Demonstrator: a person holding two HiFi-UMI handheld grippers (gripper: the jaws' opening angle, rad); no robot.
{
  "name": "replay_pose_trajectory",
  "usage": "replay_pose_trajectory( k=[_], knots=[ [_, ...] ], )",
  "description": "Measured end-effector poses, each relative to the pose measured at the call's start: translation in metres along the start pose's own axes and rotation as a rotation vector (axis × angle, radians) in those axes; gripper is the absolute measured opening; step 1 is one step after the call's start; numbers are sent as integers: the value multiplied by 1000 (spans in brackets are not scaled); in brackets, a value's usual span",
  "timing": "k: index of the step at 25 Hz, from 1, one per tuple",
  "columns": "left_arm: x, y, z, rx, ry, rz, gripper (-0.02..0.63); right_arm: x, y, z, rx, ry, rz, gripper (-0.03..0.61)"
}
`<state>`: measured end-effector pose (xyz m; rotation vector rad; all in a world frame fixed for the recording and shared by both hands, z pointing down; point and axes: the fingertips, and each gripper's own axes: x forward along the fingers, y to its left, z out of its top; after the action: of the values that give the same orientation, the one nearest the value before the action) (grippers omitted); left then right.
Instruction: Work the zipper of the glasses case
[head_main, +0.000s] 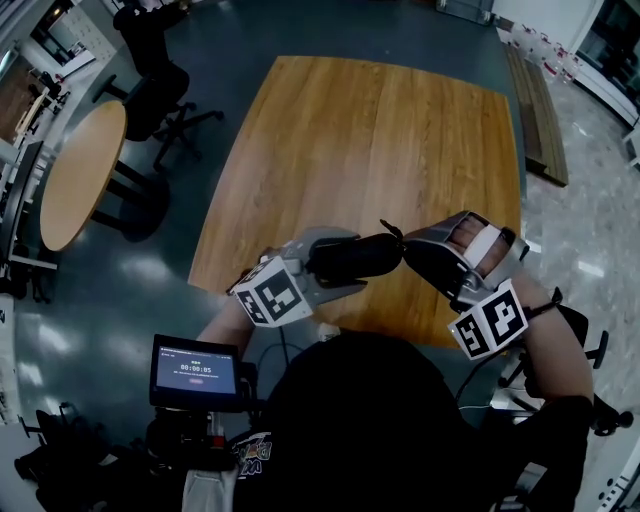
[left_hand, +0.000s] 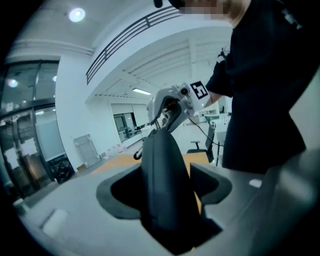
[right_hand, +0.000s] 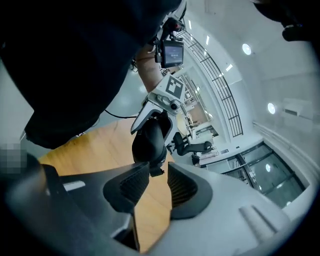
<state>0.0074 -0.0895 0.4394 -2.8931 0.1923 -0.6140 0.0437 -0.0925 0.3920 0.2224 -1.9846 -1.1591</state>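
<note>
A black glasses case is held level above the near edge of the wooden table. My left gripper is shut on its left half; in the left gripper view the case fills the space between the jaws and points away. My right gripper meets the case's right end. In the right gripper view the jaws stand narrow, and the small zipper pull hangs from the case's tip between the fingertips, which close in on both its sides.
A round wooden table and a black office chair stand to the left on the dark floor. A long bench lies at the right. A small screen hangs at the person's chest, below the left gripper.
</note>
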Motion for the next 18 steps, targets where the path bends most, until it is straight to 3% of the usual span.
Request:
replay_pose_trajectory(
  k=[5, 11, 18],
  knots=[
    [-8, -16, 14, -141, -111, -70, 304, -10, 11, 13, -81, -1, 46, 125],
    [-12, -23, 19, -117, -103, -126, 302, -13, 12, 13, -99, -17, 134, 132],
    [-14, -26, 19, -184, -133, -179, 302, -10, 13, 16, -176, -14, 178, 105]
  ],
)
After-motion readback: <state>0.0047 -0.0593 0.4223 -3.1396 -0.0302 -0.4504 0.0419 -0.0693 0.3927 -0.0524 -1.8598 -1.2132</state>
